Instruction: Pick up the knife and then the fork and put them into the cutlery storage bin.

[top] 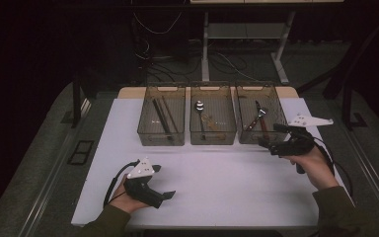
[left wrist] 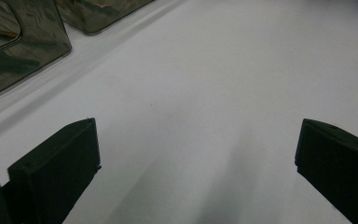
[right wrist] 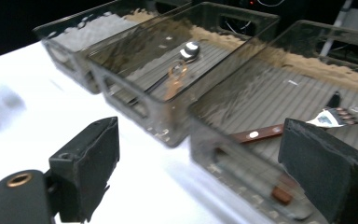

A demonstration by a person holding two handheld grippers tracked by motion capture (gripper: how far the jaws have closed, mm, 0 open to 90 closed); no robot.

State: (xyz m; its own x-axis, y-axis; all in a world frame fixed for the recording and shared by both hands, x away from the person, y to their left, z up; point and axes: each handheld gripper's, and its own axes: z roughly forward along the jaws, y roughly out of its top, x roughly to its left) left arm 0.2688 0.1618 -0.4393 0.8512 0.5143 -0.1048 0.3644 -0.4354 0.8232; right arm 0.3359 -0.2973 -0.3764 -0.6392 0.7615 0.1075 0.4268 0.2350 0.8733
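L tongs (top: 170,195) rest low on the white bench (top: 227,182), jaws wide apart w/ nothing between, well away from the bins. At the back, 3 clear bins in a row: left bin (top: 162,121) w/ dark sticks (top: 161,116), middle bin (top: 212,120) w/ a spoon (top: 199,105), right bin (top: 258,118) w/ a fork (right wrist: 328,117) & brown-handled cutlery. R tongs (top: 262,142) sit just at the right bin's near wall, jaws spread & holding nothing; that wall stands between them & the fork.
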